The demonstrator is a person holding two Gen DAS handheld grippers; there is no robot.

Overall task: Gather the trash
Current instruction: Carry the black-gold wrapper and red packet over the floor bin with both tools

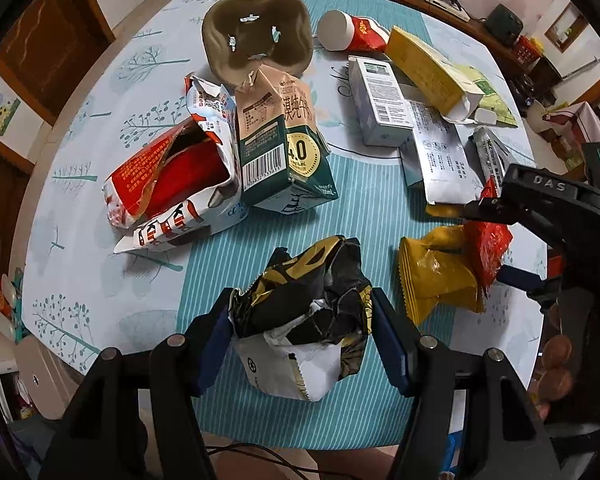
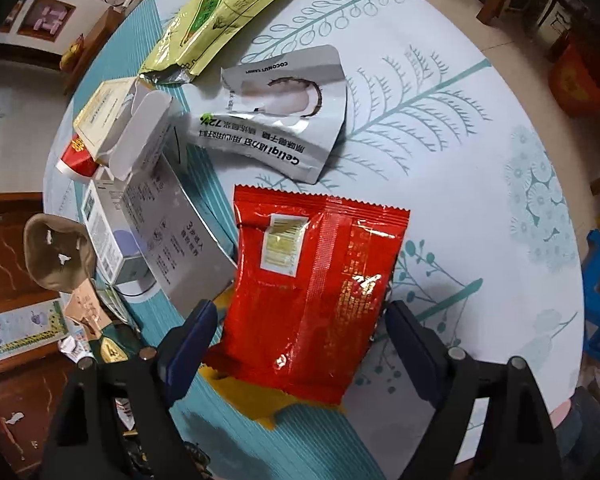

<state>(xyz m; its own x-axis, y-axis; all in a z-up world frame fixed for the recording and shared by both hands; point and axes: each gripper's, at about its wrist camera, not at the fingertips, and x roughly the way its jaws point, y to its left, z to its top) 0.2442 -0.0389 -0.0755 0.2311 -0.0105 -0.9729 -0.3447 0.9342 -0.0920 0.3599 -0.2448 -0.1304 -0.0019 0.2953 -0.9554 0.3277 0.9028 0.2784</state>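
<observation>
Over the table (image 1: 100, 208), both tongs (image 1: 300, 340) point steeply down.

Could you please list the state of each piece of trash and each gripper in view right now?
left gripper: shut on the black-and-gold wrapper
black-and-gold wrapper: crumpled, held
right gripper: open, straddling the red packet
red packet: flat, overlapping the yellow packet
yellow packet: lying on the table
milk carton: upright, top torn open
brown bag: open-mouthed
</observation>
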